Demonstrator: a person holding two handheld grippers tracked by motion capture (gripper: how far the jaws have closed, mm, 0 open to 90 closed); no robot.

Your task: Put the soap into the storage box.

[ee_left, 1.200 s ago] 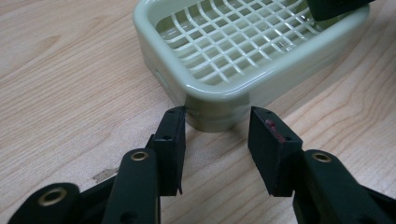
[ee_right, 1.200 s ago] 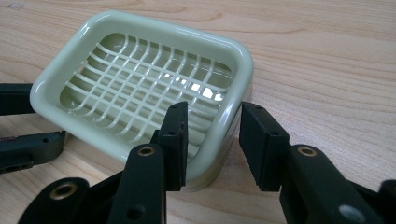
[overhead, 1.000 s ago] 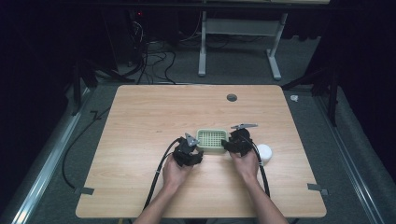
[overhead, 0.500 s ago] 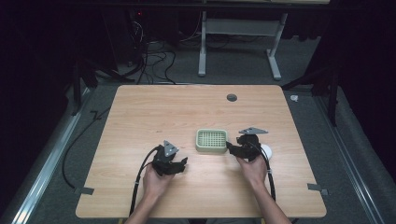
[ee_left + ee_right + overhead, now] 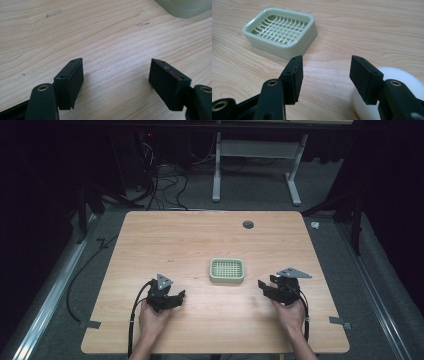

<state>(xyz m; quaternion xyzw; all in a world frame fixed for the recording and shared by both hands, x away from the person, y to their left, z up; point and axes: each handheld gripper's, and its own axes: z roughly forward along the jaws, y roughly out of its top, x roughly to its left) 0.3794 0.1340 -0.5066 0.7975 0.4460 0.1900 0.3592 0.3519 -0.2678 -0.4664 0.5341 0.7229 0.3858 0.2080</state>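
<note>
Soap dish (image 5: 227, 270): one, pale green, slotted, at table (image 5: 200, 235) centre, between two grippers. Left gripper (image 5: 176, 297) and right gripper (image 5: 265, 288): jaws just opening, parted, nothing between. One white round object (image 5: 397, 82) beside right jaw.

Cut off at the top edge in the left gripper view: green soap dish (image 5: 186, 7). Half hidden behind the right hand-held gripper (image 5: 325, 77): white round object (image 5: 404, 82), identity unclear.
</note>
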